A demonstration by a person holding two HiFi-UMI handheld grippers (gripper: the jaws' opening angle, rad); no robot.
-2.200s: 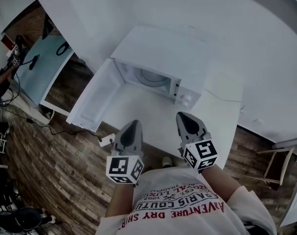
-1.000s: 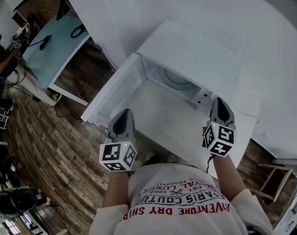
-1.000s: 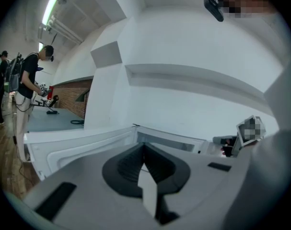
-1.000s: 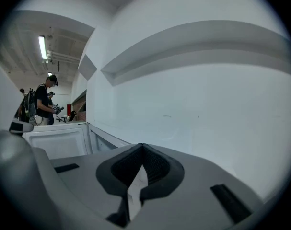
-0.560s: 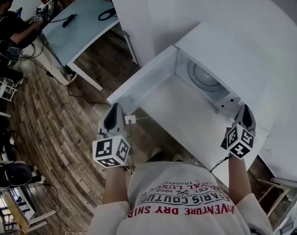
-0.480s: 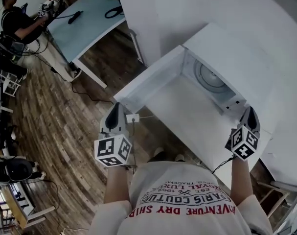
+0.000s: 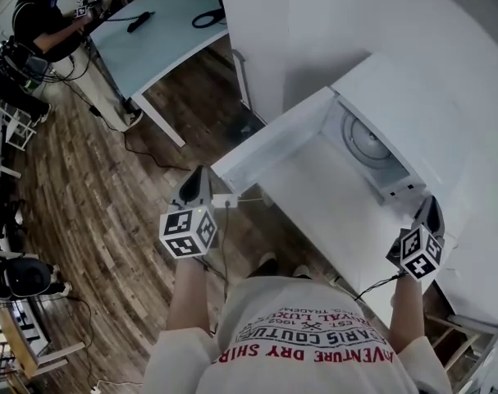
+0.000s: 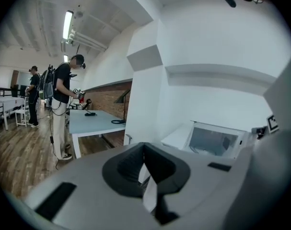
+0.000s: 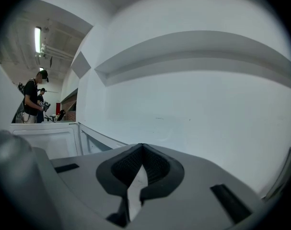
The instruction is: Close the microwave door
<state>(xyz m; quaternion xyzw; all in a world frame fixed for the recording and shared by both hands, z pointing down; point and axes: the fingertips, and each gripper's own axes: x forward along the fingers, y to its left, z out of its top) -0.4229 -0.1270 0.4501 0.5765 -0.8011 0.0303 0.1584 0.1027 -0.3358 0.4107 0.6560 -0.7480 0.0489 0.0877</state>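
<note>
On white table [image 7: 326, 208], microwave door [image 7: 269, 142] open

Left hand-held gripper [image 7: 199, 179] pointing forward on a bare forearm [image 7: 185, 290], jaws together, right hand-held gripper [image 7: 431, 208] held out wide, jaws likewise together

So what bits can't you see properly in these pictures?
- Inside the microwave: its roof hides most of it in the head view, and it is small and hazy in the left gripper view.
- Its buttons: too small in the head view.
- Small white thing by the left gripper: too small to name.
- Right gripper view: mostly wall and the right gripper itself, so only part of the door shows.
</note>
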